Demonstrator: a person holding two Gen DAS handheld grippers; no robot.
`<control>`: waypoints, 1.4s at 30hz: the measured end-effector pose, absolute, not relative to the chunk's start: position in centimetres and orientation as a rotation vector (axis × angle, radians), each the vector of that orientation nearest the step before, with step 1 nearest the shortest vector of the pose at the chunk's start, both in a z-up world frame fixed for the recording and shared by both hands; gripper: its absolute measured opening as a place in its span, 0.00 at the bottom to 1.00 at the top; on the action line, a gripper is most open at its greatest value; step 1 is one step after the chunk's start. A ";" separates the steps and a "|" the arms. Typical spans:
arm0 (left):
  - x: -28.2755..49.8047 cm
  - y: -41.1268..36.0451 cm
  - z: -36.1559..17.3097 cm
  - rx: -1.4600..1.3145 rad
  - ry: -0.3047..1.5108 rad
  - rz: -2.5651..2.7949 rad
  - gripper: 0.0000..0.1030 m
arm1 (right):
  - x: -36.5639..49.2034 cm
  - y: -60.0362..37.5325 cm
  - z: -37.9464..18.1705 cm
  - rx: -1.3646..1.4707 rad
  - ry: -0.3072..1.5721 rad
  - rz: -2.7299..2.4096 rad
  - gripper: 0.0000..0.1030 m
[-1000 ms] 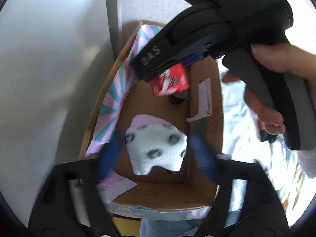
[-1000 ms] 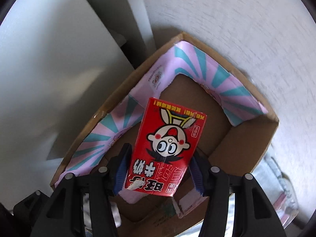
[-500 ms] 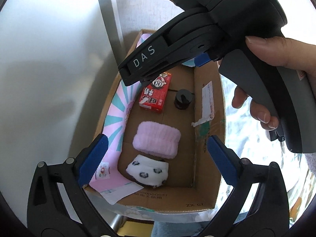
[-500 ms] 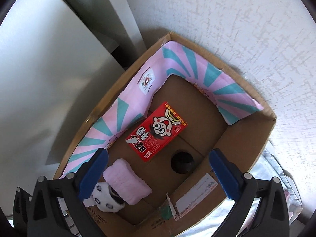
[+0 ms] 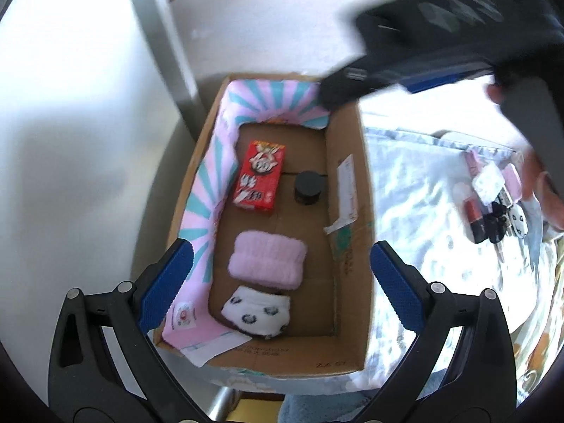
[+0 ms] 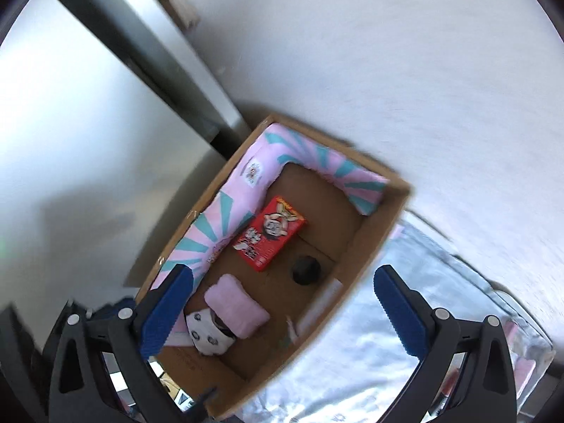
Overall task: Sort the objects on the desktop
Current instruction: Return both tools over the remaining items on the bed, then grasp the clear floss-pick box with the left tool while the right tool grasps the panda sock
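Left wrist view: we hold both grippers, left gripper [image 5: 278, 282] and right gripper [image 6: 282, 310], spread and empty; the small red, black and white desktop items [image 5: 493, 208] on the crinkled silver cloth [image 5: 423, 211] lie at three o'clock, probably nearer our right.

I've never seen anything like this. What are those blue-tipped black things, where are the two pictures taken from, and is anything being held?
No robot here: a person holds hand tongs, one per hand, each carrying a wide-angle camera looking along its two blue fingers. One picture comes from the left tongs, the other from the right tongs. Both stand open and hold nothing. Below is a cardboard box containing a red snack carton, a black jar, a pink fluffy item and a white spotted item. More small things lie on the patterned cloth beside the box.
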State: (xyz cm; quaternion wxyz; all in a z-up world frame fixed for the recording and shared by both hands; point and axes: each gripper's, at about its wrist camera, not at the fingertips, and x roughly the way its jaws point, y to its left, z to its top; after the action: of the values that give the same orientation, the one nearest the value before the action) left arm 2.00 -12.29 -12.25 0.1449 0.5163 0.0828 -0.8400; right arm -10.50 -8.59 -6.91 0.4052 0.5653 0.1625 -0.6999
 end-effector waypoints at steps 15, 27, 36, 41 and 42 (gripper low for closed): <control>-4.4 -2.5 -9.1 1.497 0.092 -2.698 0.98 | -12.7 13.9 -1.1 1.477 0.417 -2.178 1.00; -10.7 8.6 -10.6 1.622 -0.114 -2.847 0.97 | -11.0 27.8 -2.5 1.564 0.344 -2.307 1.00; -15.5 15.4 -16.8 1.776 -0.318 -2.827 0.92 | -11.2 31.8 -9.7 1.651 0.437 -2.191 0.96; -17.9 17.4 -20.7 1.830 -0.391 -2.808 0.92 | -12.6 32.5 -14.6 1.679 0.454 -2.075 0.76; -18.4 17.7 -21.5 1.839 -0.406 -2.798 0.91 | -12.9 32.6 -15.7 1.683 0.455 -2.043 0.71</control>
State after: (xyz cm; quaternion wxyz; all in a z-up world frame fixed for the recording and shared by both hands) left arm -18.44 17.70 -21.52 -0.1155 0.5415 -0.1195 -0.8241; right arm -12.91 32.60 -15.69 0.2261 0.6103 0.1652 -0.7410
